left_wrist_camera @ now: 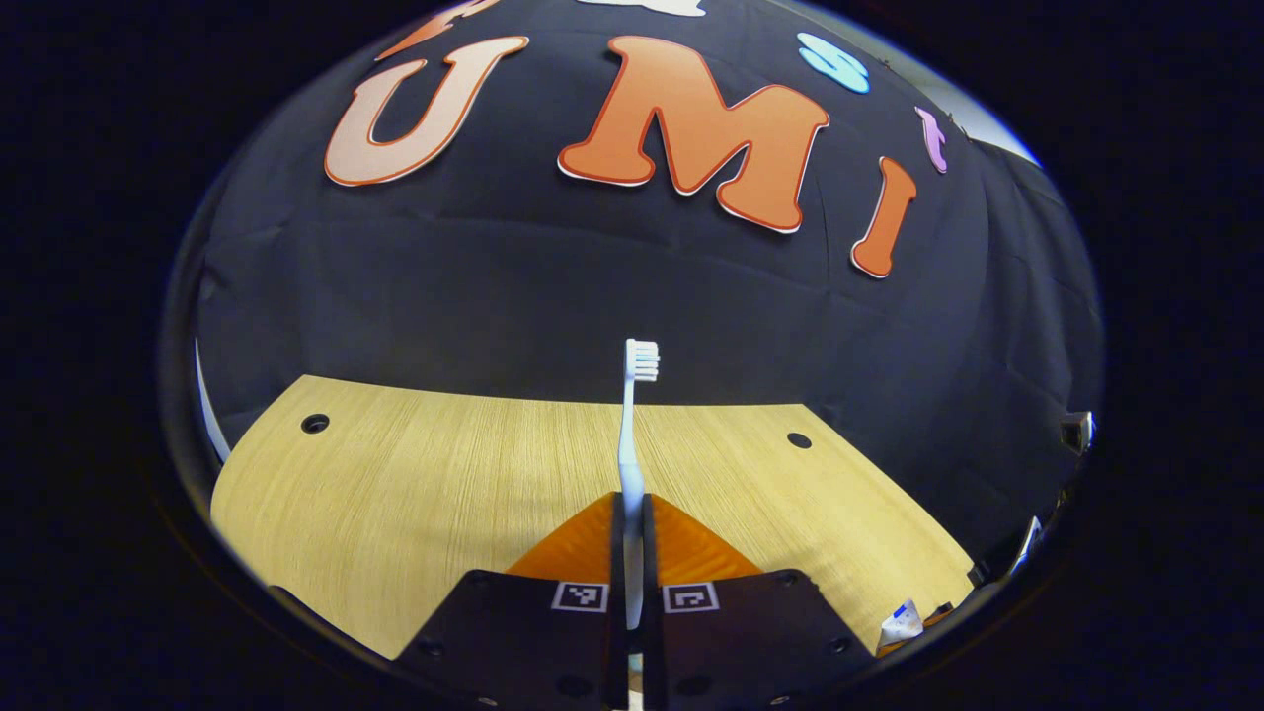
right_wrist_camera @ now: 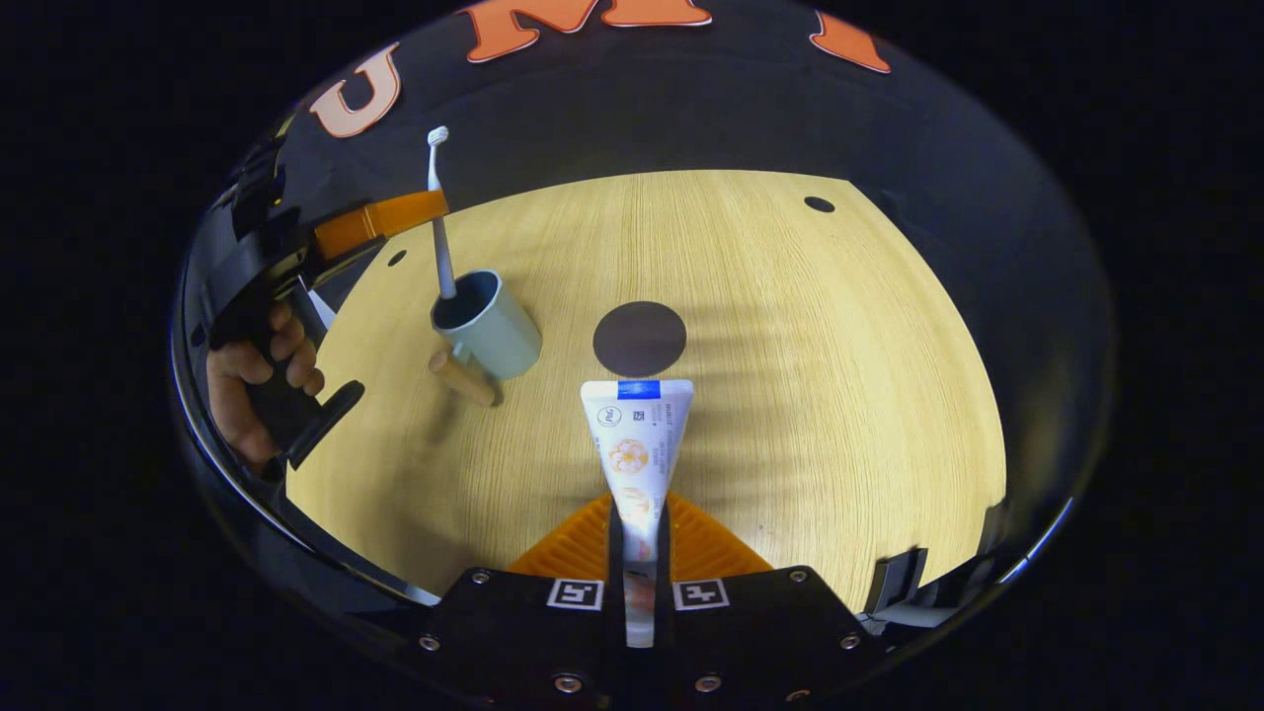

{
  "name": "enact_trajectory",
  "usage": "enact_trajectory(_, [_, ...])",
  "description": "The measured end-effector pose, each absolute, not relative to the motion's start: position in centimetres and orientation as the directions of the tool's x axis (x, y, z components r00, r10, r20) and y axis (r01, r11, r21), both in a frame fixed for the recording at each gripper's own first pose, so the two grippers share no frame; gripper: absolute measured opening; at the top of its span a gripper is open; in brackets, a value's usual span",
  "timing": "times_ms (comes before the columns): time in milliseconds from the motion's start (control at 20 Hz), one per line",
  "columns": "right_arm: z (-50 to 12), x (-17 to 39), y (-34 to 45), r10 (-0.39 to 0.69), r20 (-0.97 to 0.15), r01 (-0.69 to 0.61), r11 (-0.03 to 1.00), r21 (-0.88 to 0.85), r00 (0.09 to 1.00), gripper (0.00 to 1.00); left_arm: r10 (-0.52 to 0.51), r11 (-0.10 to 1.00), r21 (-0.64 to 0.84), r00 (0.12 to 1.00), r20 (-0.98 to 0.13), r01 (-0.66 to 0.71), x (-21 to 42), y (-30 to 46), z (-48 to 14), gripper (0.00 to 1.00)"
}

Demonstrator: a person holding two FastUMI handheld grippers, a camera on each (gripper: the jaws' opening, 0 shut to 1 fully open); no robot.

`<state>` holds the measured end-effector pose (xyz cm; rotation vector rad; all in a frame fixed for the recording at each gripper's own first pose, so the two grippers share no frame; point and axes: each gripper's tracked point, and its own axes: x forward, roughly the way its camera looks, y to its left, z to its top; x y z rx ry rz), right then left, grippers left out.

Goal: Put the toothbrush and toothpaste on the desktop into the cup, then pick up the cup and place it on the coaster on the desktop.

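Orange-fingered, my left gripper [right_wrist_camera: 427,205], gripped by a hand [right_wrist_camera: 255,380], pinches the toothbrush [right_wrist_camera: 440,232] upright, its lower end inside the cup [right_wrist_camera: 489,331] on the wooden desktop [right_wrist_camera: 790,395]; beside it lies the coaster [right_wrist_camera: 639,338]. My right gripper [right_wrist_camera: 637,518] clamps the toothpaste [right_wrist_camera: 637,434], raised near the coaster.

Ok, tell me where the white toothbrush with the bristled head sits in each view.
Left gripper view: the white toothbrush stands upright at centre, clamped between that gripper's own fingers, head up.
Right gripper view: upper left, held by the other gripper's orange fingers, its lower end inside the pale blue cup.
Shared landmark: the light wooden desktop.
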<state>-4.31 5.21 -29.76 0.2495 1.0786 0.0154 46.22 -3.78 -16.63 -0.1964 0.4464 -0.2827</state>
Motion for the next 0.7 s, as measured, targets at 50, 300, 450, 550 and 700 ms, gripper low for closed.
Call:
enact_trajectory(50, [-29.7,-4.2,5.2,0.133,-0.87,0.113,0.971,0.21,0.474,0.11,-0.312,0.943,-0.244,0.86,-0.403,0.227,46.1,-3.8,-17.2,0.06])
enact_trajectory(300, [-28.6,-3.8,5.2,0.127,-0.875,0.132,0.969,0.211,0.468,0.12,-0.32,0.943,-0.233,0.835,-0.448,0.236,45.7,-4.2,-19.4,0.06])
enact_trajectory(450, [-28.2,-3.6,5.1,0.127,-0.873,0.133,0.968,0.212,0.471,0.12,-0.323,0.944,-0.228,0.82,-0.473,0.24,45.9,-4.5,-20.5,0.06])
enact_trajectory(550, [-27.9,-3.6,5.0,0.13,-0.873,0.136,0.967,0.217,0.471,0.12,-0.32,0.945,-0.224,0.815,-0.484,0.238,46.0,-4.5,-20.8,0.06])
enact_trajectory(700, [-27.9,-3.6,4.9,0.134,-0.87,0.132,0.966,0.22,0.474,0.11,-0.303,0.951,-0.218,0.81,-0.503,0.22,46.0,-4.2,-21.2,0.06])
